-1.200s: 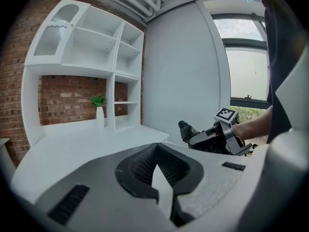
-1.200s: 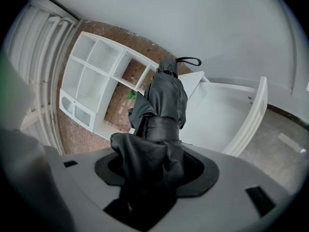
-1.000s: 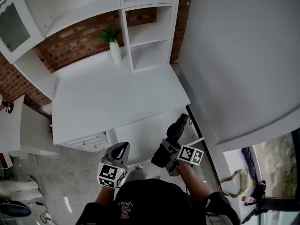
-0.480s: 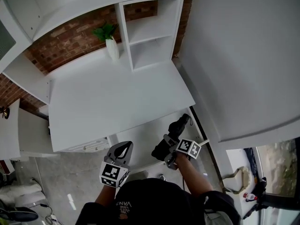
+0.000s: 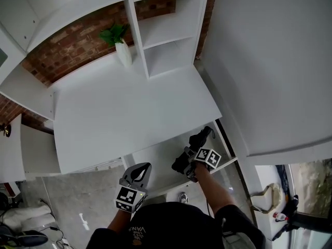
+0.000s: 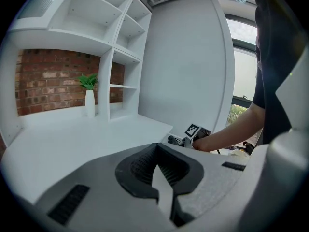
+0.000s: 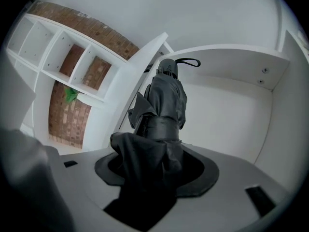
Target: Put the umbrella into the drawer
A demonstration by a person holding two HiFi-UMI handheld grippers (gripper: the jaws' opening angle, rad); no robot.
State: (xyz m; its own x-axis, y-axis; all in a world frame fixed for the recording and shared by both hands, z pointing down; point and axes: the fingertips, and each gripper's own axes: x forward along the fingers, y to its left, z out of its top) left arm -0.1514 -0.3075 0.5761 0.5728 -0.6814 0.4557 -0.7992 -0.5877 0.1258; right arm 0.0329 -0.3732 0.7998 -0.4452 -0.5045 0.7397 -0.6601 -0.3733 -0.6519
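Right gripper [image 5: 191, 160] lowered over drawer [image 5: 153, 160], fingers pinching umbrella [image 7: 164, 100], its base hidden, left gripper [image 6: 161, 178] fingers together.

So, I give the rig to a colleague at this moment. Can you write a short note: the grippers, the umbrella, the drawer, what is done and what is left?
Left gripper: jaws together, nothing between them, in the air in front of the desk.
Right gripper: shut on the folded black umbrella, pointing down into the drawer.
Drawer: pulled open under the desk top.
Done: umbrella in hand, drawer open, umbrella brought over the opening.
Left: lower the umbrella onto the drawer bottom, release it, pull the right gripper out; probably push the drawer shut.
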